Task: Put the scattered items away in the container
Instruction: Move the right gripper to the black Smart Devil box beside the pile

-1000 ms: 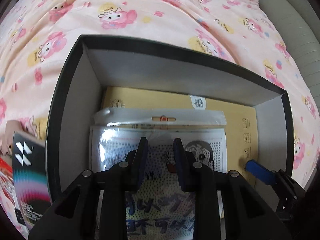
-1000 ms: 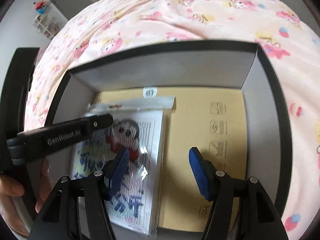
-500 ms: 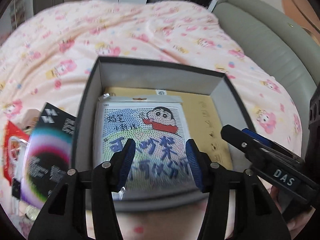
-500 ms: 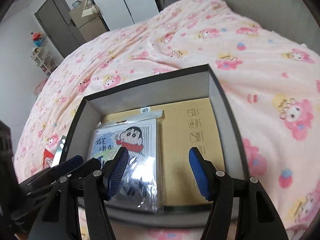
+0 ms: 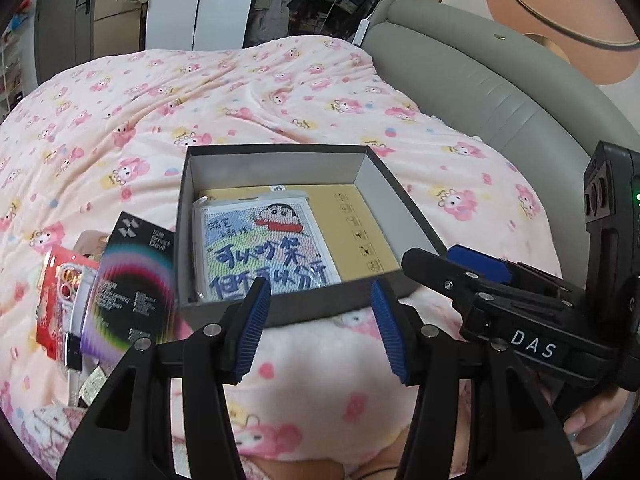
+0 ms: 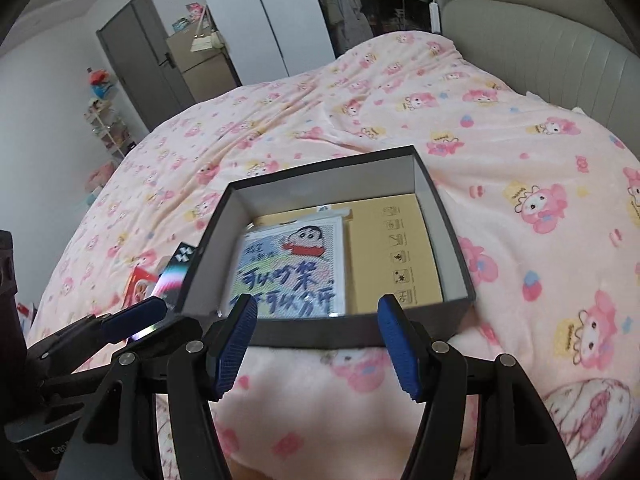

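A dark grey open box (image 5: pixel 304 304) (image 6: pixel 360 332) sits on the pink bed cover. Inside lie a bagged cartoon bead-art pack (image 5: pixel 264 252) (image 6: pixel 292 268) and a flat yellow envelope (image 5: pixel 360 236) (image 6: pixel 400 252). Left of the box lie a black rainbow-printed package (image 5: pixel 128 292) (image 6: pixel 176 276) and a red phone-case package (image 5: pixel 60 296) (image 6: pixel 138 284). My left gripper (image 5: pixel 320 332) is open and empty, held above the box's near wall. My right gripper (image 6: pixel 316 344) is open and empty, also near the box's near wall, and shows at the right of the left wrist view (image 5: pixel 480 276).
The pink cartoon-print bed cover (image 5: pixel 280 92) (image 6: pixel 520 200) spreads all round. A grey padded headboard (image 5: pixel 500 92) (image 6: pixel 540 40) stands to the right. A door and shelves (image 6: pixel 132 64) are at the far left. More small items lie by the packages (image 5: pixel 88 388).
Both grippers have pulled back and up out of the box. The left gripper opened wider and left the bead-art pack lying in the box.
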`<act>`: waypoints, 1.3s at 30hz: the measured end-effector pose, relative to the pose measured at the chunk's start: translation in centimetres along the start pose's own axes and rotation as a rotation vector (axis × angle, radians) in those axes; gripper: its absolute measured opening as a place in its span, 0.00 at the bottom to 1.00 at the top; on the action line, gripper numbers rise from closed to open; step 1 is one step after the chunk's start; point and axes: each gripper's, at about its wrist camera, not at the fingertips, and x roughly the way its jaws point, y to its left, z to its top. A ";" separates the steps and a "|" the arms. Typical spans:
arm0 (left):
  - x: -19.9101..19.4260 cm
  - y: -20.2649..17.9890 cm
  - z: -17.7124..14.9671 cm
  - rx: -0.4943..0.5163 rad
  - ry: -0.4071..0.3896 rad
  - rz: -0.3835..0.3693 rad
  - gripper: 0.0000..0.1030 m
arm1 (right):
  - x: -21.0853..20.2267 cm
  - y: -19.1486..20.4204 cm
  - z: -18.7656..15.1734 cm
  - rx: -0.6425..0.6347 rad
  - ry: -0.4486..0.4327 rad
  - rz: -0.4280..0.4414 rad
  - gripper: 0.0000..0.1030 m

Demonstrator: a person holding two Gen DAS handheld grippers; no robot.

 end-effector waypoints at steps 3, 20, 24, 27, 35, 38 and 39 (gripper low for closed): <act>-1.1 0.8 -0.5 0.001 -0.007 0.009 0.52 | -0.2 1.3 -0.3 -0.024 0.005 0.004 0.58; -7.9 15.1 -3.1 -0.266 -0.101 0.123 0.52 | 3.1 15.1 -0.9 -0.247 0.039 0.154 0.58; -5.7 19.2 -3.4 -0.388 -0.059 0.156 0.51 | 6.4 16.8 -1.8 -0.260 0.110 0.171 0.55; -3.2 21.1 -3.4 -0.431 -0.022 0.167 0.46 | 9.4 17.1 -2.7 -0.258 0.194 0.189 0.50; 3.5 23.2 -3.4 -0.470 0.120 0.158 0.38 | 15.3 16.1 -5.0 -0.176 0.361 0.213 0.49; 4.8 23.6 -3.4 -0.463 0.141 0.185 0.38 | 16.9 15.6 -5.7 -0.163 0.401 0.196 0.50; 5.2 23.9 -3.6 -0.478 0.150 0.184 0.38 | 17.4 15.4 -5.9 -0.156 0.417 0.199 0.49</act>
